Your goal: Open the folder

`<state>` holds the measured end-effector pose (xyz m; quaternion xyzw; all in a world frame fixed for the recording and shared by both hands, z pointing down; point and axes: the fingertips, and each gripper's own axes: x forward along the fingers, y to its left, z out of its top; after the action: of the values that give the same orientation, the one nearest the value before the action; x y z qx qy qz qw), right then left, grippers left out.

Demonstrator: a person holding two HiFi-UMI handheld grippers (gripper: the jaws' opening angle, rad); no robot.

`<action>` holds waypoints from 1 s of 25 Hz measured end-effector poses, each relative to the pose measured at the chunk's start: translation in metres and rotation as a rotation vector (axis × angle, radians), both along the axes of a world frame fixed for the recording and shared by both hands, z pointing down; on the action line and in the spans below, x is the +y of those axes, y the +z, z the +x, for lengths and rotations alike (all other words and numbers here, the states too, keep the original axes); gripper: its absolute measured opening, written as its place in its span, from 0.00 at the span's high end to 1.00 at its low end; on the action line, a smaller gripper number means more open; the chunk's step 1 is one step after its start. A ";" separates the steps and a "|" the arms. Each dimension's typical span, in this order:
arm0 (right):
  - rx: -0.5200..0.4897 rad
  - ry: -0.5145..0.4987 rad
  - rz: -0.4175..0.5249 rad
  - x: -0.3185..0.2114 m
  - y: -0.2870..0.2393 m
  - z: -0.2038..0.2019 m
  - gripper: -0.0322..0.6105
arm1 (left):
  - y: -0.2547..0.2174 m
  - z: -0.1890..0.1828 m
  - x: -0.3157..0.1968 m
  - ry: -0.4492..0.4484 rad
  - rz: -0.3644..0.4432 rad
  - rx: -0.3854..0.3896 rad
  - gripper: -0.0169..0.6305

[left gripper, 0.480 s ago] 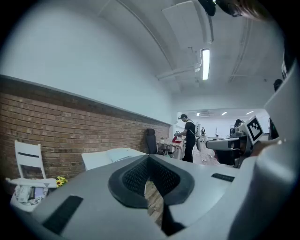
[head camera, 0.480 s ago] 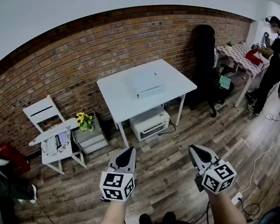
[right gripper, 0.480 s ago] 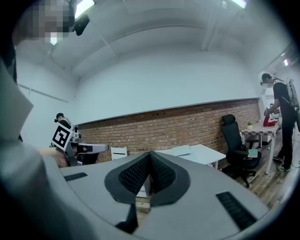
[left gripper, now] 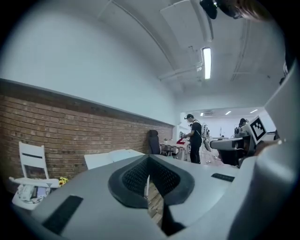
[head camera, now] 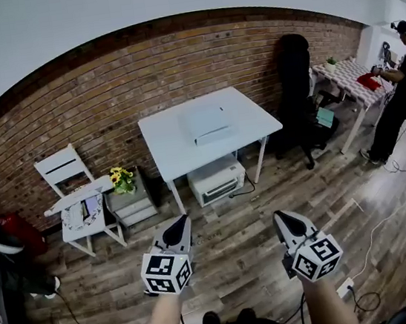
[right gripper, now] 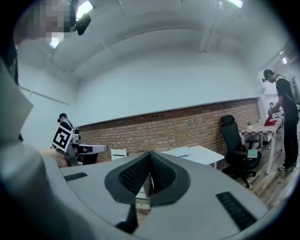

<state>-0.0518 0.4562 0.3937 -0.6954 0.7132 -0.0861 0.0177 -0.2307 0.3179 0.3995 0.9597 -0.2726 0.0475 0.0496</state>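
Grey plank floor (head camera: 238,253) nearest, with both grippers held over it, well short of the table. Forearms are cut off by the lower edge of the head view.

Left gripper (head camera: 182,222): jaws together, nothing between them; its own view shows the ribbed pads (left gripper: 136,177) meeting in a closed seam. Marker cube faces up.

Right gripper (head camera: 281,218): jaws likewise pressed together and empty, confirmed in its own view. The two grippers are apart, side by side, both pointing toward the table.

Next out: white table (head camera: 175,150) against the brick wall (head camera: 103,89). Folder (head camera: 207,123) lies flat on the far half of the tabletop, pale against the white. Its edges are hard to separate from the surface, and I cannot make out a cover or spine. It looks closed and untouched.

Under the table is a white box-shaped appliance (head camera: 218,179); its front detail is too small to read.

Left of the table: yellow flowers (head camera: 122,178) on a low grey drawer unit (head camera: 130,200), then a white chair (head camera: 69,172) with clutter I cannot identify.

Right of the table is a black office chair (head camera: 296,81). Farthest out, a second person (head camera: 402,84) stands at a checked table (head camera: 347,79), partly cut off by the frame edge.
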 end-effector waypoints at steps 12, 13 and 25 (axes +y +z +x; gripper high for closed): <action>-0.016 -0.027 -0.014 0.036 0.017 0.049 0.91 | 0.020 0.044 0.029 -0.045 -0.038 -0.019 0.95; -0.028 -0.028 -0.018 0.037 0.019 0.051 0.90 | 0.021 0.047 0.028 -0.043 -0.043 -0.023 0.95; -0.088 -0.028 -0.058 -0.028 0.045 0.096 0.83 | 0.035 0.101 -0.041 -0.039 -0.059 -0.031 0.95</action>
<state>0.0447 0.4287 0.4389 -0.6813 0.7185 -0.1376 0.0276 -0.1299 0.2770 0.4345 0.9514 -0.2906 0.0693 0.0744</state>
